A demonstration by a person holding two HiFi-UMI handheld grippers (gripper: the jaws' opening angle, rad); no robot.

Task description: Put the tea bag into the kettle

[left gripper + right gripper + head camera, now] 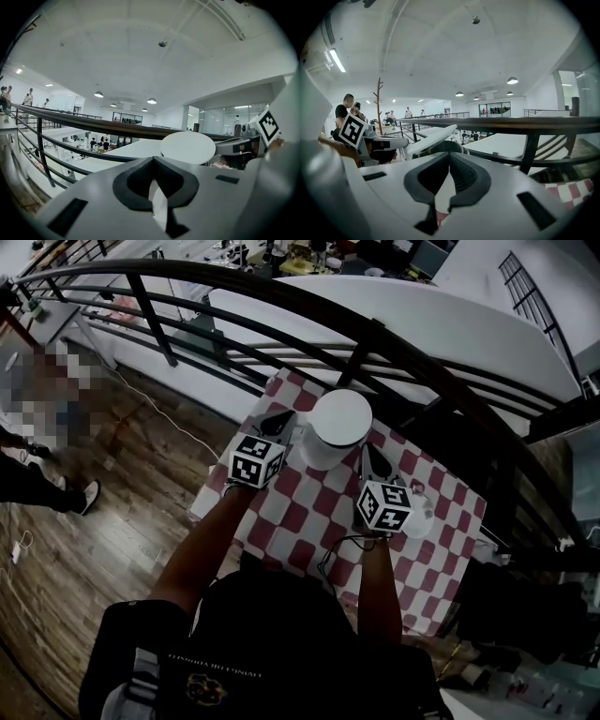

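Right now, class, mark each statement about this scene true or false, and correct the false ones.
1. The white kettle stands on a red-and-white checked cloth. True.
2. Both grippers are on the kettle's left. False: the left gripper is at its left side, the right gripper at its right.
3. The right gripper's fingers are spread wide. False: they are closed together.
4. A dark railing runs beyond the table. True.
5. The left gripper's fingers are closed, with a thin white slip between them. True.
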